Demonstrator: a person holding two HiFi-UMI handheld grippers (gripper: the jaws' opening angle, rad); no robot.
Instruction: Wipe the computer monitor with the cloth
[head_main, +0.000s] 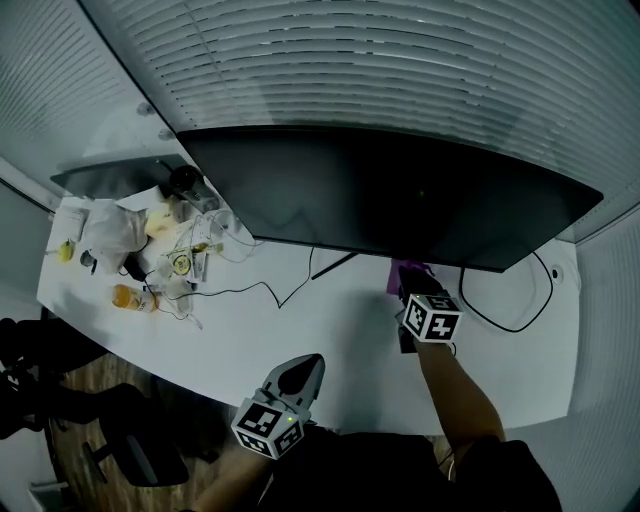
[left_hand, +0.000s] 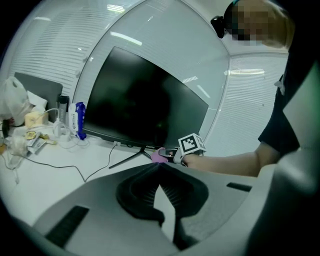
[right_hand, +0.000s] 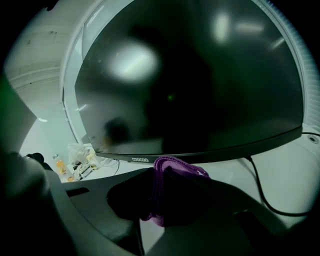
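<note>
A wide black curved monitor (head_main: 400, 205) stands on the white desk (head_main: 330, 340), its screen dark. My right gripper (head_main: 410, 290) is shut on a purple cloth (right_hand: 172, 190), held just below the monitor's lower edge (right_hand: 200, 152), right of its stand. The cloth (head_main: 408, 272) pokes out past the jaw tips. In the left gripper view the cloth (left_hand: 159, 156) shows pink beside the marker cube. My left gripper (head_main: 297, 378) hangs low at the desk's near edge, its jaws closed together at the tips with nothing between them (left_hand: 160, 172).
Clutter sits at the desk's left: a white plastic bag (head_main: 108, 232), an orange bottle (head_main: 130, 297), loose white cables (head_main: 215, 240) and a blue packet (left_hand: 77, 120). A black cable loops (head_main: 515, 295) at the right. An office chair (head_main: 120, 440) stands below left.
</note>
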